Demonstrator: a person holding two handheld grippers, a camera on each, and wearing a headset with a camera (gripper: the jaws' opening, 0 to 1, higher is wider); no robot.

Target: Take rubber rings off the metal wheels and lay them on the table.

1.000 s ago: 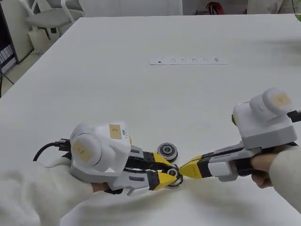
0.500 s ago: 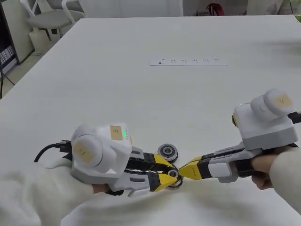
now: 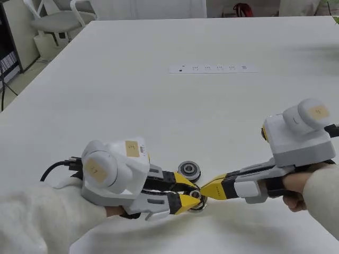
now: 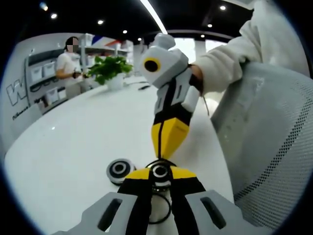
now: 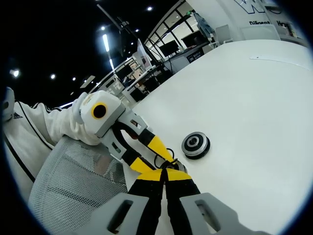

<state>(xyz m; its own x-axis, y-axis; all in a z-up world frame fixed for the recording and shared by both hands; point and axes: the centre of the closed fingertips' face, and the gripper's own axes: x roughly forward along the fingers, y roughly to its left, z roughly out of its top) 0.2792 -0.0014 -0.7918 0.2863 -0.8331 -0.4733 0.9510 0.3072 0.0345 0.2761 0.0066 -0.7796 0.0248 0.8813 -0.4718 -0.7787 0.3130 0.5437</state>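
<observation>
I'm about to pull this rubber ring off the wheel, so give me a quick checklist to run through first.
1. Left gripper clamped on the wheel: ok.
2. Right gripper shut at the wheel's rim: ok.
3. Right gripper actually pinching the ring: cannot tell.
4. Ring partly loose, a thin black loop below the wheel: ok.
5. Other wheel apart from the jaws: ok.
6. Bare table nearby for laying the ring: ok.
</observation>
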